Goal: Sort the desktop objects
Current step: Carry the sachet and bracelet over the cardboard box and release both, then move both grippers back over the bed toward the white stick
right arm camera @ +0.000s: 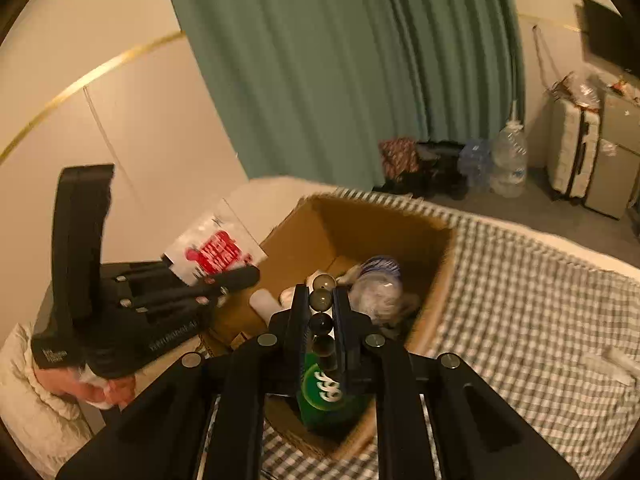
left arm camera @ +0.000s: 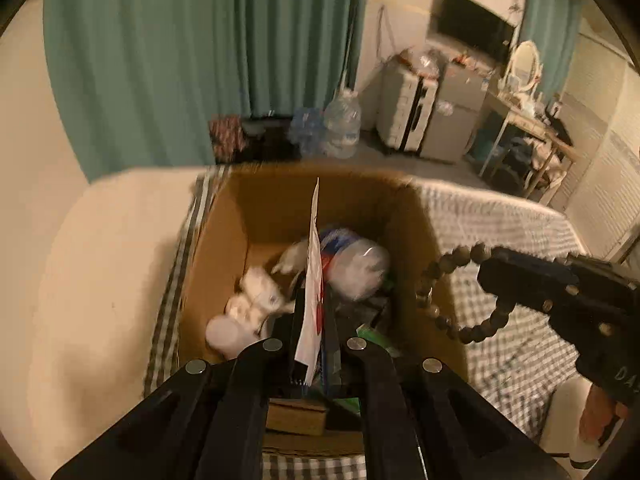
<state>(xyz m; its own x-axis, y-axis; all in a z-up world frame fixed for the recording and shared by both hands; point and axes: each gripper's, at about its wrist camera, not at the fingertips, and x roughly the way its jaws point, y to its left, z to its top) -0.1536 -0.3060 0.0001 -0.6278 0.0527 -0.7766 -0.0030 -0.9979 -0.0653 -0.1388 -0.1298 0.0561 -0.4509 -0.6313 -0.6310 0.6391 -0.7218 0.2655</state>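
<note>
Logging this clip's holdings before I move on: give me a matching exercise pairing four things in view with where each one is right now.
Things:
1. white card with red print
2. dark bead bracelet
3. green box
4. large water jug

Places:
A. on the floor by the green curtain
B. pinched in the left gripper
C. inside the cardboard box, near side
D. pinched in the right gripper

Pairs: 1-B, 2-D, 3-C, 4-A
</note>
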